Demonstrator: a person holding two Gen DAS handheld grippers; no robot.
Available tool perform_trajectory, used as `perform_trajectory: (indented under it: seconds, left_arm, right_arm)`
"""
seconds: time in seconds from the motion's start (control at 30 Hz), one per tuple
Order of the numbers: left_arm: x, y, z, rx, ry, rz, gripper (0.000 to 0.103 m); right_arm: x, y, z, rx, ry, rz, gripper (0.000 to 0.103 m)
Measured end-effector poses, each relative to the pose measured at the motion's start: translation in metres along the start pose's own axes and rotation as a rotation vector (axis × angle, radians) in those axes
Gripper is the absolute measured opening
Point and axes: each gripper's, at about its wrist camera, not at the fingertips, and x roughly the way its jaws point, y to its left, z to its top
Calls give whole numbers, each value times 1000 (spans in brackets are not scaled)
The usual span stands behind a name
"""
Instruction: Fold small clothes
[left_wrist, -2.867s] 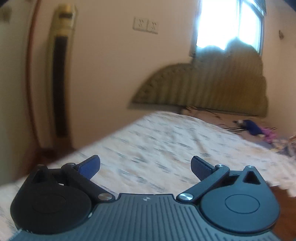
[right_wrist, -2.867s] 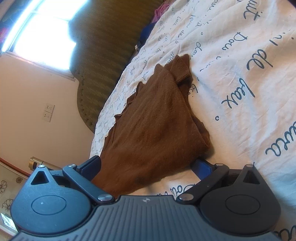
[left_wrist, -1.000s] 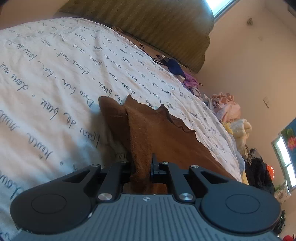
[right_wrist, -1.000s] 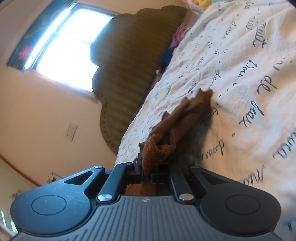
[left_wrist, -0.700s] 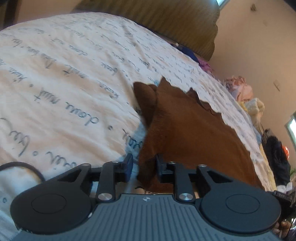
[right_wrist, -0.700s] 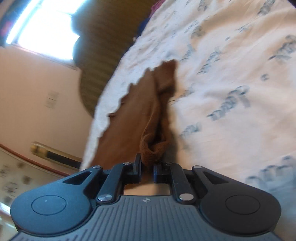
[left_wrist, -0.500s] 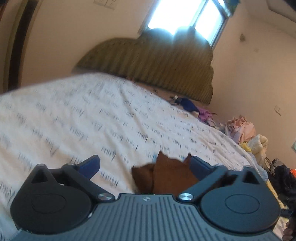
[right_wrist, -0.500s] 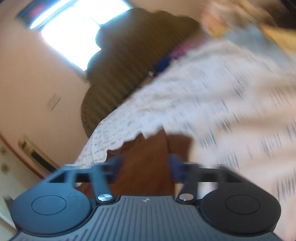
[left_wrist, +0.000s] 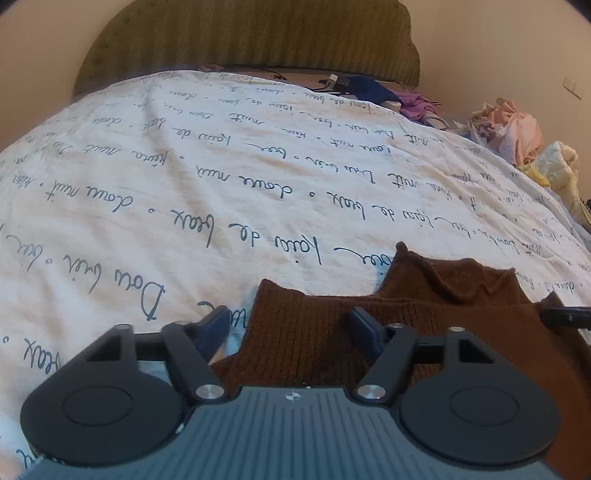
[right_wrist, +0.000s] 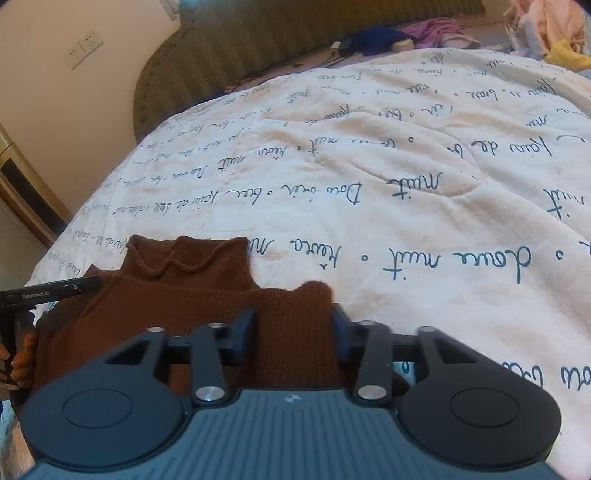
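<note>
A white quilt (left_wrist: 184, 177) printed with dark cursive script fills the space ahead of both pairs of fingers, running up to an olive ribbed headboard (left_wrist: 251, 33) far beyond the fingertips; off past the right side of the left gripper's view, a heap of pale pink and yellow clothes (left_wrist: 513, 125) sits at the bed's edge, and a blue and purple bundle (right_wrist: 399, 33) lies near the headboard; the brown knitted sweater (left_wrist: 406, 306) lies on the quilt directly under and between the fingers of both tools, its rolled collar (right_wrist: 184, 262) just ahead and to the left of the right gripper's fingertips, one corner rising between them; the left gripper (left_wrist: 291, 326) has its fingers spread wide, the left blue pad over bare quilt just beside the sweater's edge, the right pad over the knit, nothing pinched; the right gripper (right_wrist: 293, 330) is likewise parted (less widely), its two pads flanking a raised strip of the sweater without visibly clamping it; whether the pads touch the fabric cannot be told.
</note>
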Motion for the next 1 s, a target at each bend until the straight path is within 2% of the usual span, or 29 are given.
perform_trajectory:
  seconds: [0.07,0.1,0.3,0.33,0.43,0.47,0.57,0.67,0.73,0.8,0.83,0.87,0.9,0.93,0.97,1.0]
  left_arm:
    - [-2,-4,-1,45,7,-8,20]
    - [-5,-6,1,63,0,-2,14]
    - [-28,-12,16,103,-105,71,12]
    - [-23,-13,17,112,-96,94,12]
    - [9,-12,7,143,-17,142,12]
    - [11,-11,3,142,-40,142,12]
    - [9,-10,4,134,-42,143,12]
    - [3,-8,4,136,-45,157,21]
    - [-8,-7,5,110,-59,177,23]
    - [-21,-8,7,101,-81,172,23]
    - [-28,-10,7,98,-95,173,23]
    - [-32,-13,9,89,-103,171,27]
    - [-37,-17,10,77,-112,158,39]
    - [-41,-22,11,68,-123,136,46]
    - [-43,-27,11,66,-137,118,56]
    - [-43,-34,10,77,-147,105,59]
  right_arm:
    - [-2,-4,1,22,-19,28,11]
    - [-5,-4,3,14,-40,28,10]
    - [-36,-10,15,88,-197,108,9]
    - [-32,-15,16,103,-194,102,9]
    - [6,-24,7,92,-89,3,9]
    - [12,-25,2,84,-103,6,9]
    - [12,-28,-2,138,-138,22,13]
    - [0,-28,0,170,-146,3,24]
    - [-22,-24,2,188,-214,-60,25]
    - [-47,-12,2,143,-291,-59,29]
    - [-54,-3,2,105,-304,-37,38]
    - [-59,7,2,68,-303,-24,52]
    - [-61,19,3,30,-295,-24,60]
    - [-60,32,2,-11,-287,-24,74]
    - [-58,44,1,-54,-279,-14,77]
    - [-53,54,-1,-92,-275,-4,77]
